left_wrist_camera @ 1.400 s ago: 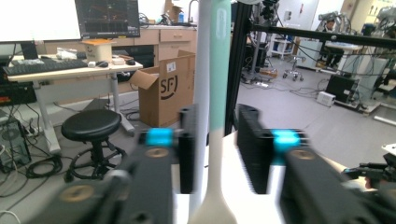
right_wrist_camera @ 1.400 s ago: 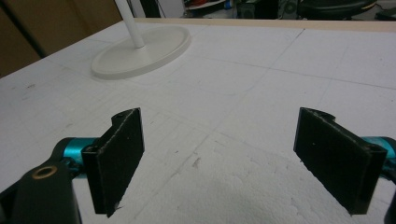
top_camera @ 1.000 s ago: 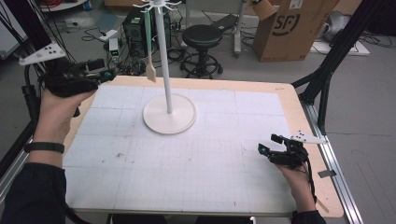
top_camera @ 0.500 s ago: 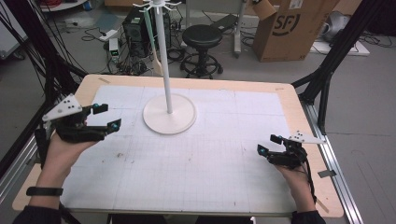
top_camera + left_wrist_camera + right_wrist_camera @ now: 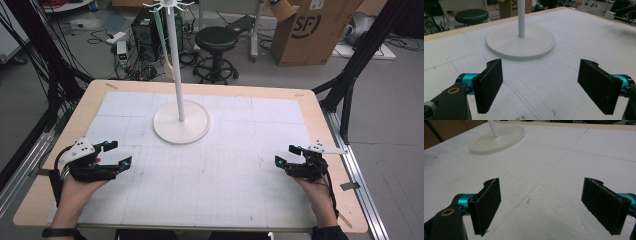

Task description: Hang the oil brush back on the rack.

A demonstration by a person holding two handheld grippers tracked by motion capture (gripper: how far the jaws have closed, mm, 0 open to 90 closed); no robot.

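We hold our left gripper (image 5: 114, 155) low over the white mat (image 5: 225, 165) near the table's left edge; its jaws have just been opening and now stand wide apart with nothing between them. Our right gripper (image 5: 287, 155) sits low near the right edge, jaws also spread wide and empty.

Between the two and farther back stands the white stand (image 5: 180, 120), its round base flat on the mat and its thin pole rising upright. A pale spoon (image 5: 167, 65) hangs from a hook at the top of the pole, on its left side. The base also lies ahead of the left gripper's jaws (image 5: 520, 41) and of the right gripper's (image 5: 497, 138).

On the floor behind the table sits a cardboard box (image 5: 310, 30) printed with the letters "SF" inside a curved mark. A black stool (image 5: 216, 40) stands beside it.
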